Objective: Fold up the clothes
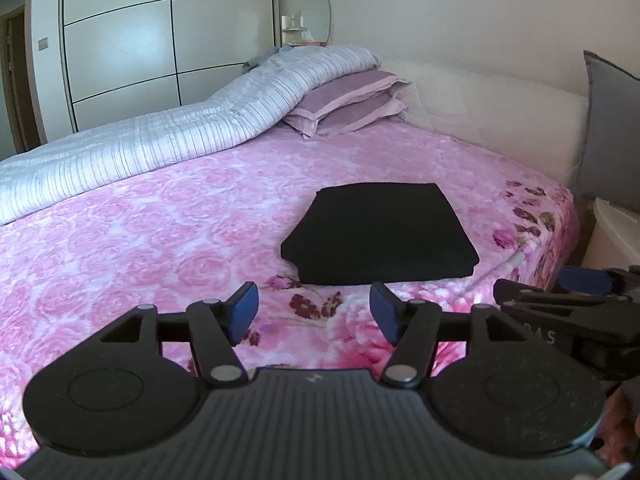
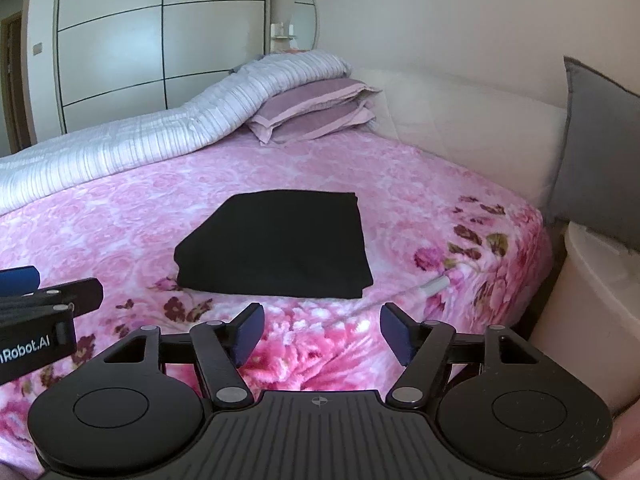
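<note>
A black garment (image 1: pixel 380 234) lies folded into a neat rectangle on the pink floral bedspread (image 1: pixel 160 232); it also shows in the right wrist view (image 2: pixel 276 246). My left gripper (image 1: pixel 314 312) is open and empty, held back from the garment's near edge. My right gripper (image 2: pixel 322 330) is open and empty, just short of the garment's near right corner. Each gripper shows at the edge of the other's view, the right one (image 1: pixel 568 292) and the left one (image 2: pixel 44 292).
A white striped quilt (image 1: pixel 160 132) lies rolled along the far side of the bed, over two purple pillows (image 1: pixel 348 100). A white cable (image 2: pixel 400 298) lies by the garment's right corner. A padded headboard (image 1: pixel 500 116), grey cushion (image 2: pixel 600 152) and white nightstand (image 2: pixel 592 312) stand to the right.
</note>
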`<state>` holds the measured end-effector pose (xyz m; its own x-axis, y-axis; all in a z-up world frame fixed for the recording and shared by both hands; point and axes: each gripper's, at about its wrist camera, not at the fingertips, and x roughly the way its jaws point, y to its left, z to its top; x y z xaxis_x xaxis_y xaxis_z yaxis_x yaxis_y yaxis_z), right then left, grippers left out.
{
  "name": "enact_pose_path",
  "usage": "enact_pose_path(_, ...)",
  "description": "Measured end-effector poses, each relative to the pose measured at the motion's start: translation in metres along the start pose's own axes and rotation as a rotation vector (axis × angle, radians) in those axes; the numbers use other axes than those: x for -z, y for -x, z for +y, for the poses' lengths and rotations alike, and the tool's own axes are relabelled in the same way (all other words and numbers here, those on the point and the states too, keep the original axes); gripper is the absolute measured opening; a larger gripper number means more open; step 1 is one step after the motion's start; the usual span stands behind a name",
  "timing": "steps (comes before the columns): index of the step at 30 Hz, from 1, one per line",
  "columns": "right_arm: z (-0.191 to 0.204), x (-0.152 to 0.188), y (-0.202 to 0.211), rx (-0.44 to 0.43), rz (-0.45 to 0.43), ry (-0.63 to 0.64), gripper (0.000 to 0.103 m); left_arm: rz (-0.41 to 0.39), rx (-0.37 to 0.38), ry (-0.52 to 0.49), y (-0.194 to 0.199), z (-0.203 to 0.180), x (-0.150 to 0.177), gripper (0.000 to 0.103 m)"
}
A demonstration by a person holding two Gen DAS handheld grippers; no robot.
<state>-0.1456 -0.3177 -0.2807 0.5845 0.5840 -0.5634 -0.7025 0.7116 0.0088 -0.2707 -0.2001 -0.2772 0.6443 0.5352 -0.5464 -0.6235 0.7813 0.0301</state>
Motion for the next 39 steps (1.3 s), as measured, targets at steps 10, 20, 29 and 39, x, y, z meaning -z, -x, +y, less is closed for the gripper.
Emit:
enact_pose_path(10, -0.009, 0.009, -0.034, 0.018, 0.077, -0.017, 0.068, 0.076, 0.002, 0.008, -0.036, 0.000, 0.007, 0.058)
enact_pose_path(20, -0.009, 0.018, -0.069, 0.034, 0.152, -0.014, 0.069, 0.145, 0.004, 0.019, -0.072, 0.001, 0.014, 0.058)
enact_pose_path(29, -0.005, 0.020, -0.088, 0.046, 0.188, 0.000, 0.068, 0.172, 0.009, 0.029, -0.093, 0.004, 0.014, 0.058)
enact_pose_path(39, -0.003, 0.019, -0.104, 0.051, 0.208, 0.023, 0.069, 0.200, 0.091, 0.102, -0.119, 0.026, 0.003, 0.058)
